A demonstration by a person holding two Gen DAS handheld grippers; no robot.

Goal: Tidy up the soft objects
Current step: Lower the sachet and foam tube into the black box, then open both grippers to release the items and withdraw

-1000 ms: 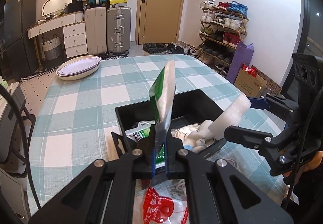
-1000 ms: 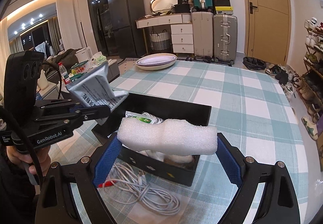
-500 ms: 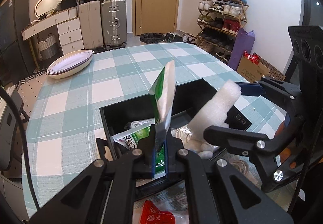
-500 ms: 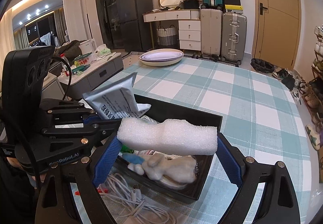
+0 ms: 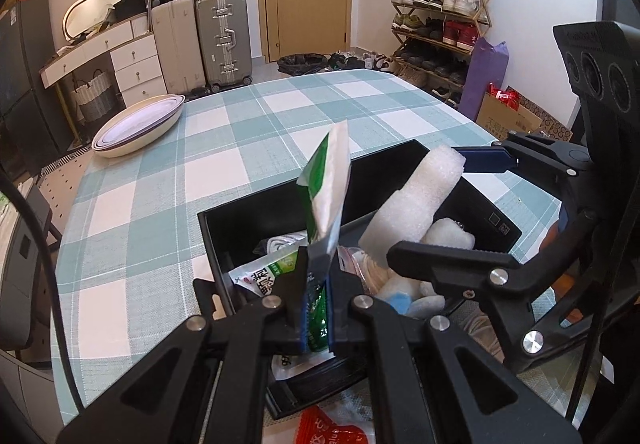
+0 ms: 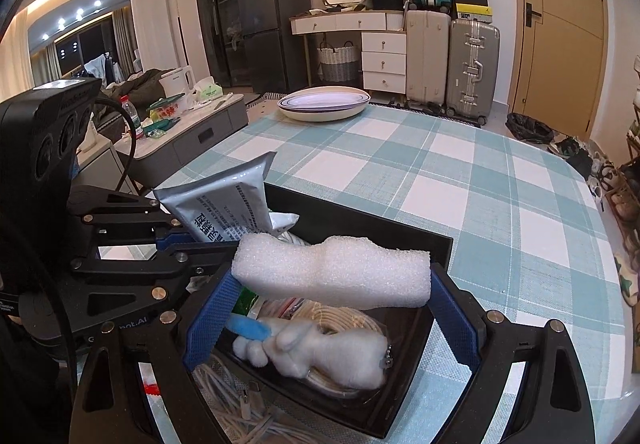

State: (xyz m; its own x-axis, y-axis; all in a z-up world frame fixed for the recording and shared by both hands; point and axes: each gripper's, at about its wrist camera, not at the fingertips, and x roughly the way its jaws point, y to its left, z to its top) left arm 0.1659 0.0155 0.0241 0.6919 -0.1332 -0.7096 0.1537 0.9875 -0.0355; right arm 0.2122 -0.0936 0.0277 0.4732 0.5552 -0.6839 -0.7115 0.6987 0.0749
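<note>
My left gripper [image 5: 316,318] is shut on a green and white foil packet [image 5: 326,187], held upright over the near side of a black open box [image 5: 248,219]. The packet also shows in the right wrist view [image 6: 224,199]. My right gripper [image 6: 320,308] is shut on a white foam roll [image 6: 332,270], held crosswise above the box [image 6: 400,240]. The foam roll also shows in the left wrist view [image 5: 416,199]. Inside the box lie a white plush toy [image 6: 320,348], a coiled white cable [image 6: 344,318] and another green packet [image 5: 268,276].
A checked cloth covers the table [image 5: 168,171]. Stacked oval bowls [image 5: 138,125] sit at its far left corner. A loose white cable [image 6: 240,404] and a red and white bag [image 5: 332,430] lie in front of the box. Suitcases, drawers and a shoe rack stand behind.
Both grippers have moved forward over the box with their loads. The foam roll and the packet now hang above the box's inside, closer together.
</note>
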